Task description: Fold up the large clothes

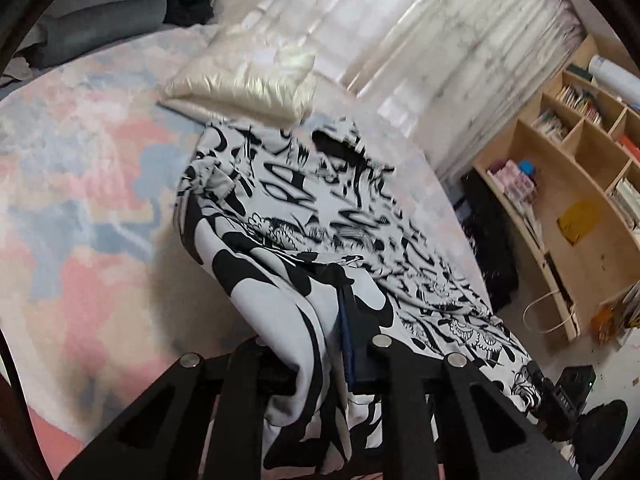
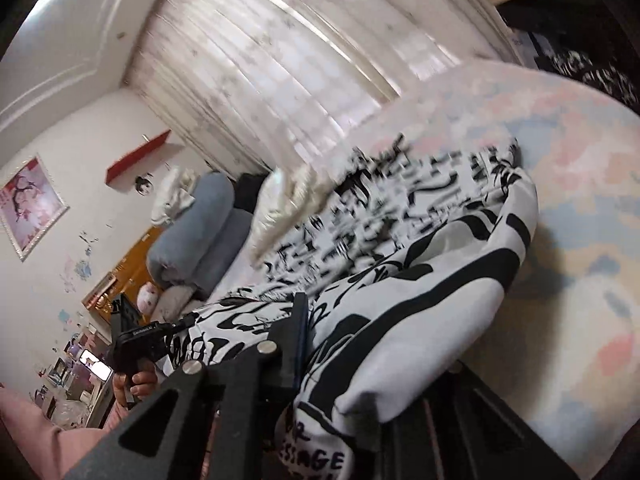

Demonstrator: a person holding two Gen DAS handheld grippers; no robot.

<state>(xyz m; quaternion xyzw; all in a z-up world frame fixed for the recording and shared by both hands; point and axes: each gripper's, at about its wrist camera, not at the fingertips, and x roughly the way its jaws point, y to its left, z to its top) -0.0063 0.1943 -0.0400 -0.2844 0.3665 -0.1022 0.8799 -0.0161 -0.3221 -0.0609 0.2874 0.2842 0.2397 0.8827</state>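
**Lifting the near hem for the fold**

Black-and-white printed garment (image 1: 320,216) spread lengthwise on the bed (image 1: 80,184), far end reaching toward the cream pillow (image 1: 244,80) by the curtain (image 1: 420,40). Near edge gathered up off the pastel bedcover and hanging in folds around both tools.

Left hand-held gripper (image 1: 340,344) clamped on a bunched pleat of the cloth, jaws drawn nearly together with fabric pinched between. Right hand-held gripper (image 2: 304,344) likewise closed on the other corner of the near edge, cloth draped over and beside its fingers. Also visible in the right view: the left tool, gripped by a hand (image 2: 136,384).

Judged as the start of a lengthwise fold: near hem raised, not yet carried over.

To do it well:
- Keep both grips level, so the hem stays straight rather than skewed.
- Spread the two tools apart enough to pull out the sag between them.
- Carry the hem toward the pillow end, low over the cloth, avoiding dragging the lower layer.
- Release only once edges line up; thick, floppy fabric likely to slump and wrinkle otherwise.
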